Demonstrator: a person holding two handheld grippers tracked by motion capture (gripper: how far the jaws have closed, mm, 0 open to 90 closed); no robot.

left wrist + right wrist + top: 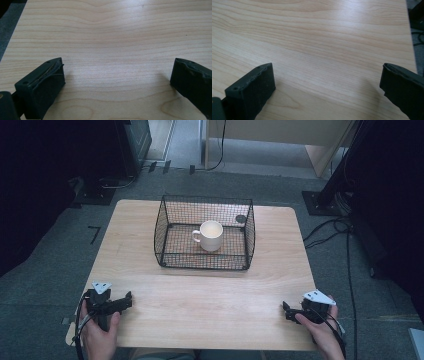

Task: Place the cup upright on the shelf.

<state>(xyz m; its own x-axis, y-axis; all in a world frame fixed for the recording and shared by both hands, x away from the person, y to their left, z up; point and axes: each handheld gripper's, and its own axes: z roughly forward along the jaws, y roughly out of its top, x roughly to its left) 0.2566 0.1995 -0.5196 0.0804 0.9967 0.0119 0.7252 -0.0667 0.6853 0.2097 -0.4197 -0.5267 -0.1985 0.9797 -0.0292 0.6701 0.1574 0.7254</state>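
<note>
Claws first: the left claw [127, 299] sits at the near left corner of the worktop [210, 305], held in a hand [100, 332], and its jaws stand wide apart with nothing between them, as the left gripper view shows over bare wood [117, 75]. Across from it the right claw [286, 309] rests at the near right corner in the other hand [322, 332], jaws likewise spread and empty [327, 80]. Each carries a grey plate on top and trails a cable.

Well away from both, toward the far middle of the worktop, stands a black wire basket [172, 215]. A white mug [211, 236] sits upright inside it, handle to the left, fenced in by the mesh walls on all sides, with the top of the basket open.

Around the worktop lies grey carpet [60, 250]. Dark stands [95, 190] and loose cables [330, 227] crowd the floor, and a pale wooden panel [280, 132] stands beyond.
</note>
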